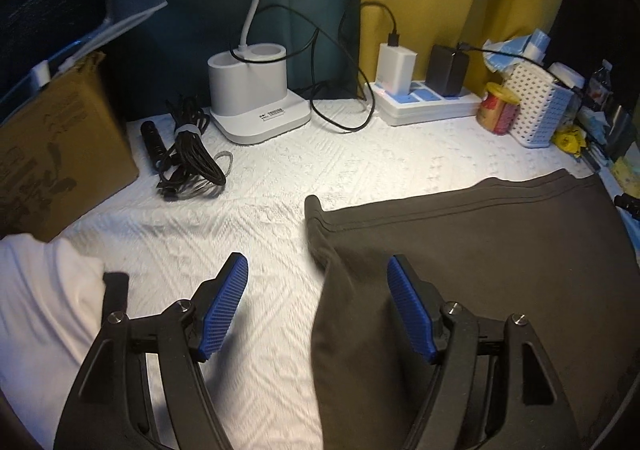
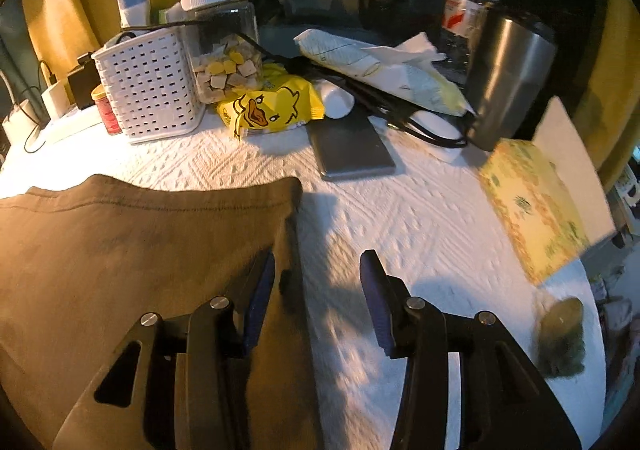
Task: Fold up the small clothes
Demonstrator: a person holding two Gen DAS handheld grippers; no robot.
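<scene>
A dark brown garment (image 1: 480, 250) lies flat on the white quilted cloth (image 1: 260, 186); in the right wrist view it (image 2: 140, 234) fills the left half. My left gripper (image 1: 318, 270) is open and straddles the garment's left edge, the right blue pad (image 1: 412, 314) over the fabric and the left one over the cloth. My right gripper (image 2: 318, 270) is open and straddles the garment's right edge, the left finger over the fabric. Neither holds anything. A white garment (image 1: 40, 290) lies at the left.
At the back stand a cardboard box (image 1: 52, 146), a coiled black cable (image 1: 188, 154), a white lamp base (image 1: 256, 102), a power strip (image 1: 424, 102) and a white basket (image 2: 148, 86). A snack bag (image 2: 272, 106), phone (image 2: 352, 146), steel tumbler (image 2: 508, 78) and tissue box (image 2: 532, 202) crowd the right.
</scene>
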